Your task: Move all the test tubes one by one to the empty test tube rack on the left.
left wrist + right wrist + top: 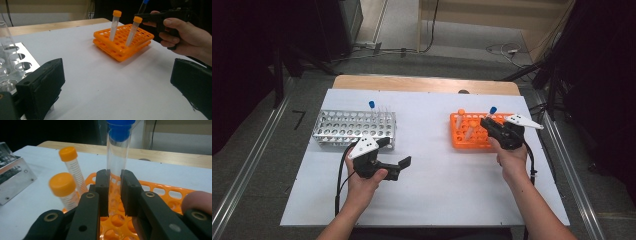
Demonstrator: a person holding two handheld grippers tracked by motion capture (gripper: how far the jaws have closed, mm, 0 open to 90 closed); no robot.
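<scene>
Two orange-capped tubes (pixel 65 180) lean close by as my right gripper (pixel 114 192) clamps the blue-capped tube (pixel 118 157) just over the orange rack (pixel 472 131). Risk: tube swings, knocks them or slips. Left gripper (pixel 117 82) idle, jaws apart, nr metal rack (pixel 354 127).

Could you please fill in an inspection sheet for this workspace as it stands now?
Surface: white sheet over a wooden table.
Job's things: blue-capped tube held above the orange rack; two orange-capped tubes stand tilted in that rack; metal rack at left holds another blue-capped tube.
Clutter: nothing seen.
Grippers: right gripper shut on the blue-capped tube; left gripper open, nothing between its jaws.
Cables: one trails from each gripper; more lie on the floor behind.
Surroundings: dark stands, grey floor, rails at both sides.
</scene>
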